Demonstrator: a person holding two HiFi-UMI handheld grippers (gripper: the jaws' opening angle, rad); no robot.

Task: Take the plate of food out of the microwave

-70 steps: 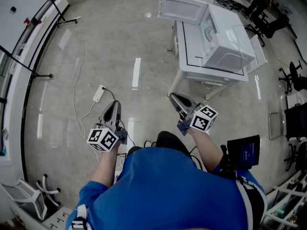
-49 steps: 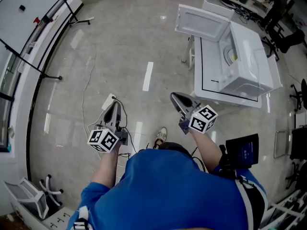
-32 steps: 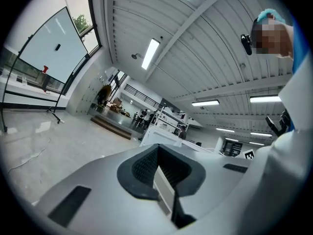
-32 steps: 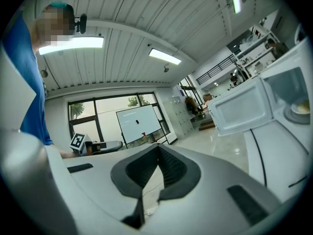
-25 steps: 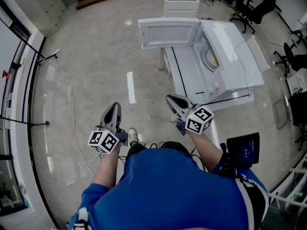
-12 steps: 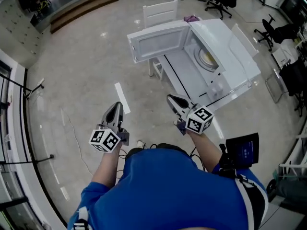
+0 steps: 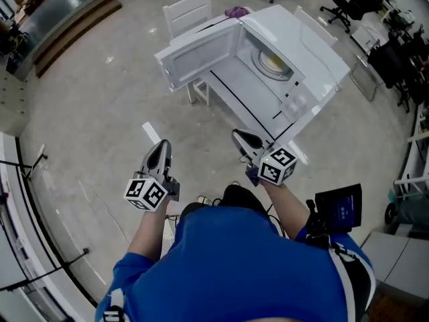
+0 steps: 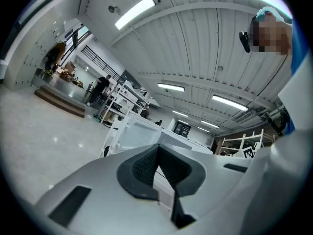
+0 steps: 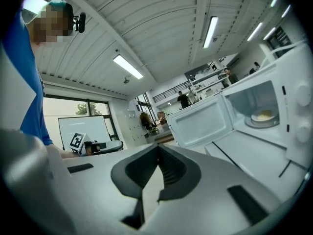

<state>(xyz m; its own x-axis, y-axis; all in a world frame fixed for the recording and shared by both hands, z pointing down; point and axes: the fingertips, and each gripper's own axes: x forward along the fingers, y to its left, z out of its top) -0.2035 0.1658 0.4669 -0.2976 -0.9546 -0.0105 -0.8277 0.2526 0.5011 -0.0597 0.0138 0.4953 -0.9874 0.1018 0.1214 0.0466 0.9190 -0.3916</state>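
Note:
A white microwave (image 7: 308, 52) stands on a white table (image 7: 238, 92), its door (image 7: 198, 52) swung open to the left. Inside sits a plate of yellowish food (image 7: 273, 62), which also shows in the right gripper view as the plate (image 9: 264, 115). My right gripper (image 7: 242, 138) is shut and empty, short of the table's near corner. My left gripper (image 7: 161, 150) is shut too, holding nothing, out over the floor to the left. Both point toward the microwave and are well apart from it.
A white chair (image 7: 188, 12) stands behind the table, a purple cloth (image 7: 236, 11) beside it. Office chairs (image 7: 348, 2) and shelving fill the far right. A dark tablet (image 7: 340, 210) hangs at my right side. A wooden step (image 7: 67, 25) runs along the far left.
The view has swung and I have come closer: the microwave and table now lie nearer and more centred ahead. Both grippers stay shut in the same carried pose.

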